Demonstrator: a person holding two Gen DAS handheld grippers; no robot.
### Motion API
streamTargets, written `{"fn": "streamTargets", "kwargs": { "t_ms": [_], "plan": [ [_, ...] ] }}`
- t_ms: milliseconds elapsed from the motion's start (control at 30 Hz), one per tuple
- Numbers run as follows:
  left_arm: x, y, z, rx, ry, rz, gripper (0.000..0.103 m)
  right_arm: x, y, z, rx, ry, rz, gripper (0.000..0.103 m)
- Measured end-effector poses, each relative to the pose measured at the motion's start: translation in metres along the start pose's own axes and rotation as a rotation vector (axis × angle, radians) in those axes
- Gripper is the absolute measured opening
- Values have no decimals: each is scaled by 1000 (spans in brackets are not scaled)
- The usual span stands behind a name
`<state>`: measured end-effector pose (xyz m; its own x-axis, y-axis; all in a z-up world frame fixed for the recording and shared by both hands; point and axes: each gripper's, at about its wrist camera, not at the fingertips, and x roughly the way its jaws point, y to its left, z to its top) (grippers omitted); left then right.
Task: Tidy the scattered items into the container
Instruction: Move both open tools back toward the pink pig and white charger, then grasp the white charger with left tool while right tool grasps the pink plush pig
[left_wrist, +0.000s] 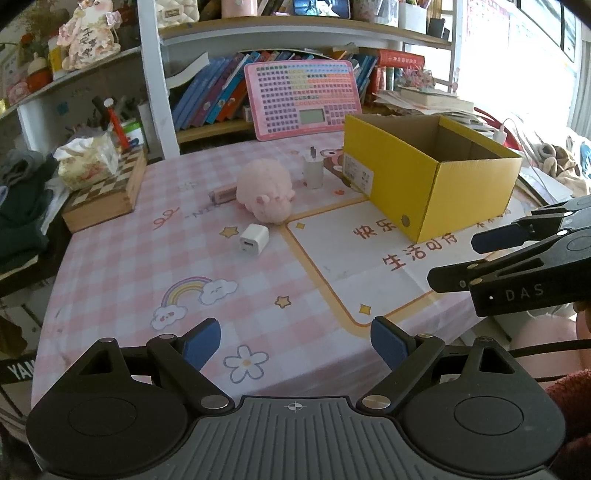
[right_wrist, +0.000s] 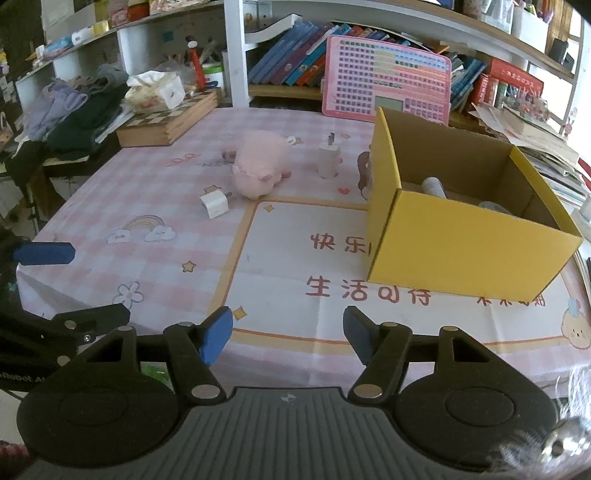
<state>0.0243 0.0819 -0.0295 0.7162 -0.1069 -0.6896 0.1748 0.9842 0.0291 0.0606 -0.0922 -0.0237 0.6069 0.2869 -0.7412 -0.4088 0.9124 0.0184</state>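
A yellow cardboard box (left_wrist: 402, 181) (right_wrist: 461, 251) stands open on the pink checked tablecloth; in the right wrist view a grey item (right_wrist: 435, 186) lies inside it. A pink plush pig (left_wrist: 266, 194) (right_wrist: 258, 164), a small white charger cube (left_wrist: 253, 239) (right_wrist: 214, 204), a taller white plug adapter (left_wrist: 313, 170) (right_wrist: 328, 160) and a small pink stick (left_wrist: 222, 192) lie left of the box. My left gripper (left_wrist: 295, 341) is open and empty above the near table edge. My right gripper (right_wrist: 288, 334) is open and empty, and shows at the right of the left view (left_wrist: 480, 243).
A wooden chessboard box (left_wrist: 105, 195) (right_wrist: 168, 122) with a tissue pack (left_wrist: 86, 164) sits at the far left. A pink keyboard-like board (left_wrist: 301, 99) (right_wrist: 386, 85) leans on a bookshelf behind. Clothes pile at the left (right_wrist: 77, 110); papers lie right of the box.
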Motion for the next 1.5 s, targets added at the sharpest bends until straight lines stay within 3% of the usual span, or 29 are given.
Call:
{"fn": "streamTargets", "kwargs": {
  "t_ms": [567, 867, 1200, 1500],
  "plan": [
    [14, 11, 6, -57, -2, 20, 91, 25, 13, 29, -93, 0, 61, 65],
    [36, 17, 23, -78, -1, 31, 90, 50, 3, 72, -66, -10, 114, 65],
    [69, 22, 44, -116, 8, 35, 88, 86, -7, 113, -27, 40, 152, 76],
    [102, 27, 61, -130, 22, 30, 78, 122, -18, 143, 11, 85, 185, 80]
  ]
}}
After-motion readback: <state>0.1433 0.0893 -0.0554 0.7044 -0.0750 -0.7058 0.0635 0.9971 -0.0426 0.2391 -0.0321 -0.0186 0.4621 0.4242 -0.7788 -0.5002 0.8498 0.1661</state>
